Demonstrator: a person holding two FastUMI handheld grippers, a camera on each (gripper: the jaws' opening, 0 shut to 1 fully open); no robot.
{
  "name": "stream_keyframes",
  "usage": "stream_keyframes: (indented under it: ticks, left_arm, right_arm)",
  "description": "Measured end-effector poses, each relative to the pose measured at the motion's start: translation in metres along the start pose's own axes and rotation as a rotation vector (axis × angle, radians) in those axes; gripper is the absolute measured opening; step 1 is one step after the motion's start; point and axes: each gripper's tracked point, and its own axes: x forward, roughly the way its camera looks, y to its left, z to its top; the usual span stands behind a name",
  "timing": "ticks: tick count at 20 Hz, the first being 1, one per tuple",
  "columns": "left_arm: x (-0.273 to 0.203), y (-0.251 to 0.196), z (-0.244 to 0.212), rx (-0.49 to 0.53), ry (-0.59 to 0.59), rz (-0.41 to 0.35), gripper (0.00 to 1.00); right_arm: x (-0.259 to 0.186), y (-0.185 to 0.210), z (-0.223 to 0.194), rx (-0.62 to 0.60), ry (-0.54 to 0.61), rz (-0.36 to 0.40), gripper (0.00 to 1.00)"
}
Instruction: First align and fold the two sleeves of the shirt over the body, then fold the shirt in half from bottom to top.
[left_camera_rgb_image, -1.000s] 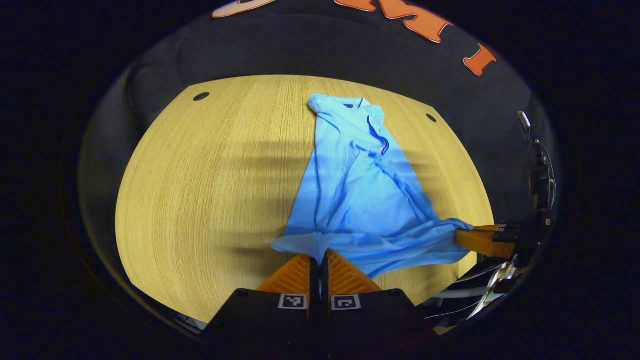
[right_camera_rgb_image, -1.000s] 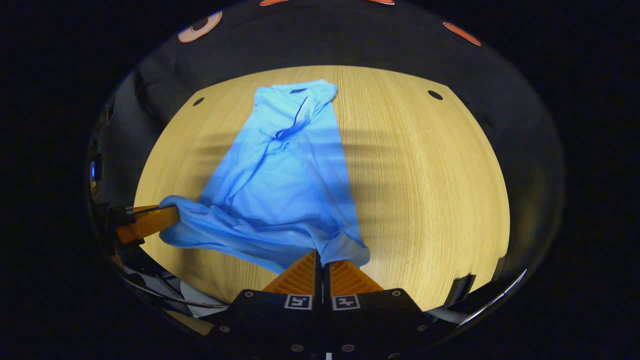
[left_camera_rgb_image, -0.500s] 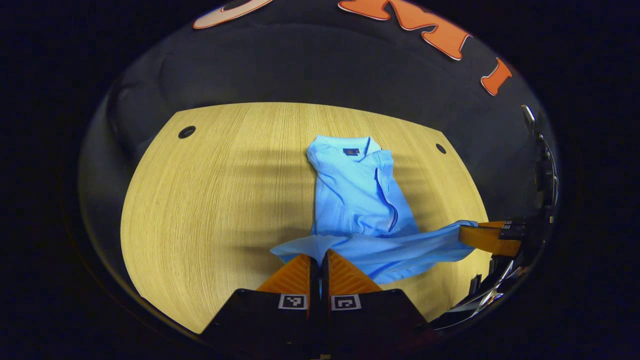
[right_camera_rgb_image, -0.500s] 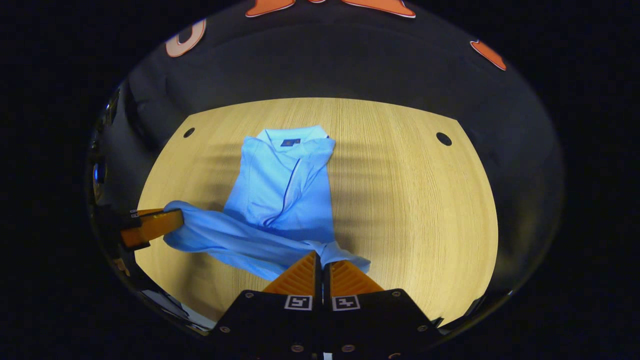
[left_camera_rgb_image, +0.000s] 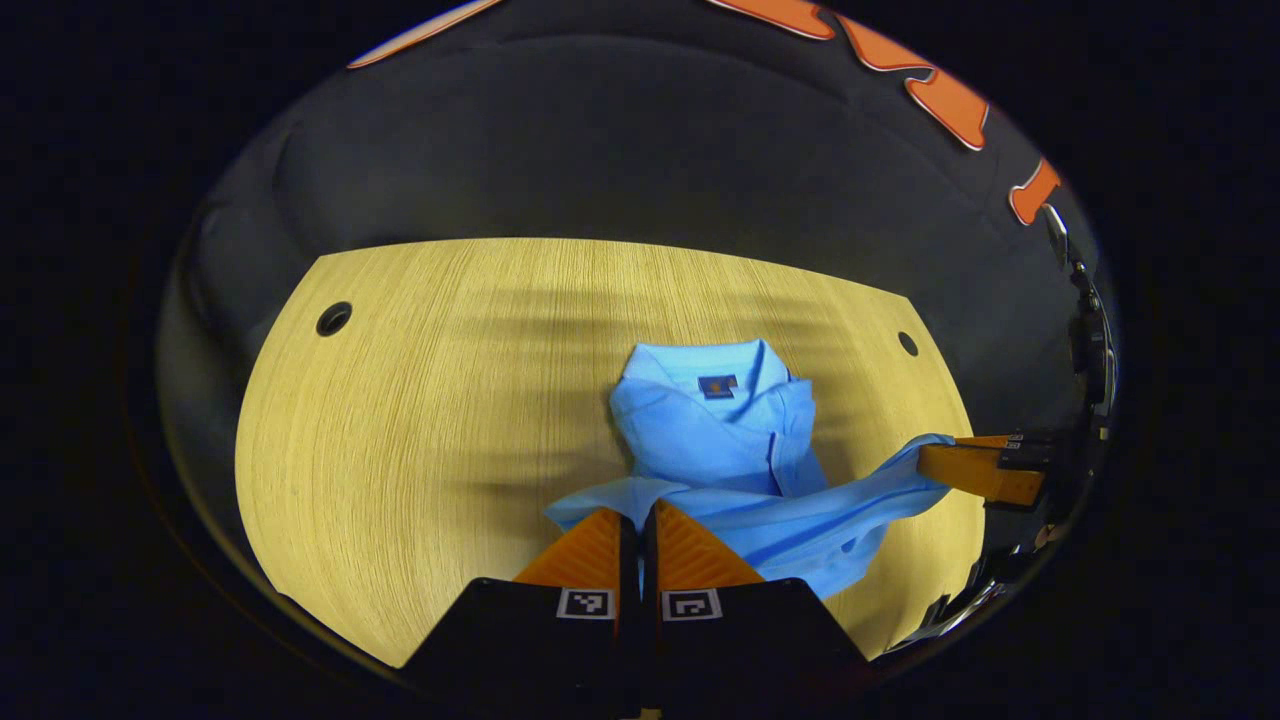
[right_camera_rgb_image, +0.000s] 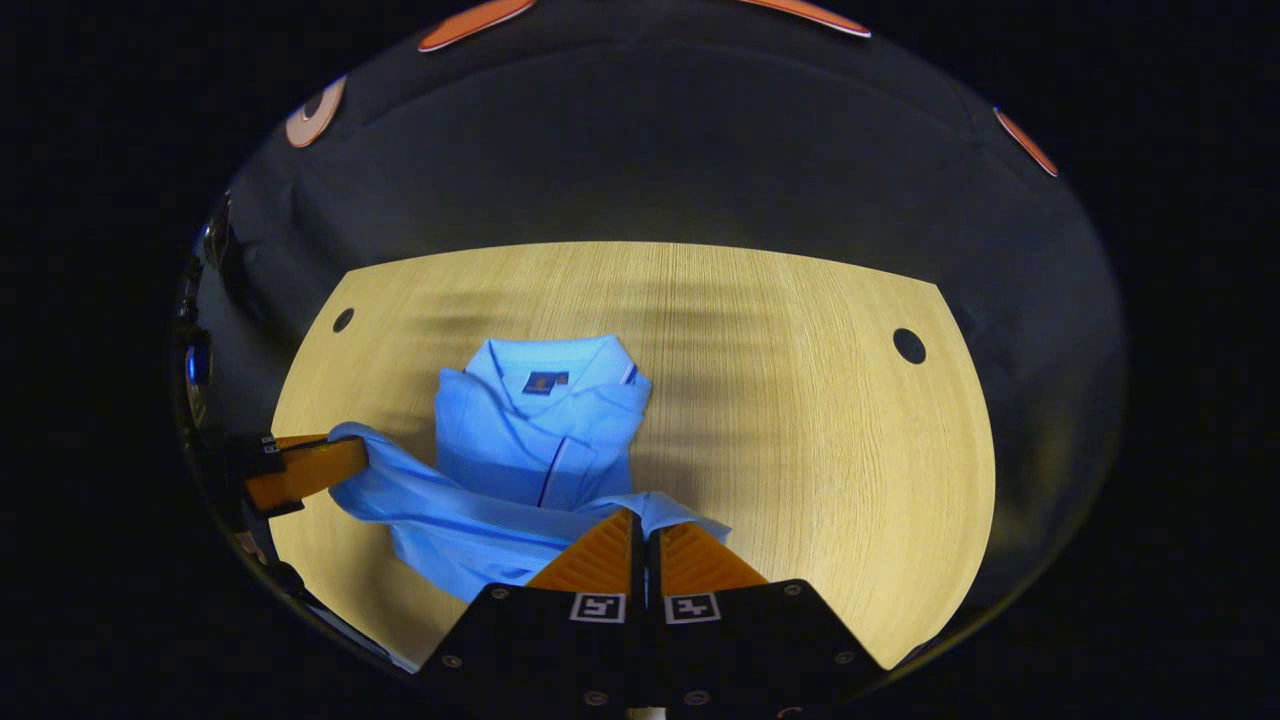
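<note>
We have the shirt mid-table, collar at twelve o'clock, and both hem corners are up in the air. Our left gripper has its fingers together, pinching the hem corner at six o'clock in the left gripper view; over at three o'clock in that view the right gripper bites the other corner. In the right gripper view its own fingers are pressed shut on the cloth at six o'clock, with the left one out at nine.

We judge the bottom-to-top fold is under way, and here is where it can slip. The hem between the two corners sags and wrinkles, so if we bring it down slack, the edge could land crooked or bunch over the chest. If one hand runs ahead of the other, the fold line skews. A thin pinch on soft knit can also pull free, dropping a corner short of the collar.

The shirt is light blue, a polo by the look of it, with a small dark tag inside the collar and a dark-edged placket. It looks narrow, the sleeves apparently folded in already, and the lower half is doubled and rumpled beneath the lifted hem.
</note>
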Motion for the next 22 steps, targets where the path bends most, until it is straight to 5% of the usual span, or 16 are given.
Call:
stream_keyframes:
  ticks: [9,11,13,14,17,18,20,22]
  left_arm:
    - [0.065,0.022,0.033,-0.010,0.005,0.072,0.04]
    - [0.064,0.023,0.031,-0.002,0.015,0.084,0.12]
    - [0.063,0.023,0.037,-0.016,-0.018,0.081,0.36]
    - [0.060,0.023,0.042,-0.023,-0.036,0.083,0.48]
    - [0.043,0.026,0.056,-0.026,-0.100,0.110,1.00]
    - [0.027,0.027,0.061,-0.033,-0.133,0.110,1.00]
    - [-0.001,0.026,0.075,-0.052,-0.216,0.106,0.99]
    - [-0.036,0.020,0.090,-0.043,-0.306,0.105,1.00]
  right_arm:
    - [0.069,0.000,0.043,0.057,-0.041,0.035,0.01]
    - [0.067,-0.005,0.042,0.060,-0.034,0.012,0.06]
    - [0.067,-0.006,0.042,0.054,-0.042,0.014,0.22]
    - [0.064,-0.008,0.043,0.053,-0.047,0.010,0.41]
    - [0.042,-0.010,0.047,0.063,-0.088,0.000,0.71]
    - [0.032,-0.009,0.048,0.061,-0.109,0.002,0.86]
    - [0.009,-0.008,0.050,0.041,-0.160,-0.003,0.98]
    - [-0.019,-0.003,0.052,0.025,-0.227,0.002,0.98]
